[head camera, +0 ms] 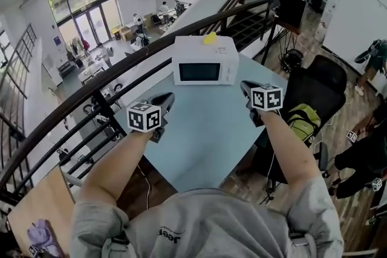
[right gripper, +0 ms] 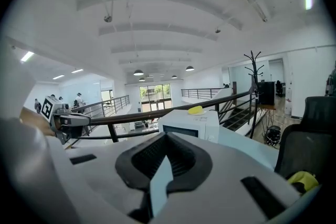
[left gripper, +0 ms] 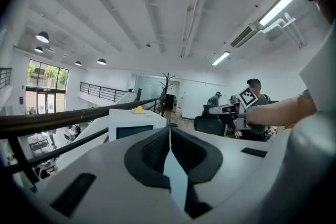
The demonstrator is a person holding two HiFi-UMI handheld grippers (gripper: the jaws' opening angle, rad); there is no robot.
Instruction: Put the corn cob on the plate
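Two handheld grippers, the left gripper (head camera: 164,99) and the right gripper (head camera: 248,89), point forward over the pale blue tabletop (head camera: 205,130). The fingers of each are clenched together with nothing between them. The small yellow corn cob (head camera: 210,38) lies on top of the white box-shaped microwave oven (head camera: 204,60) at the tabletop's far edge. It is ahead of and above both sets of fingers and roughly midway between them, so neither hand is clearly nearer. Its long axis is too small to read. No plate can be made out with certainty. The next move probably calls for releasing one pair of fingers and reaching forward and up.
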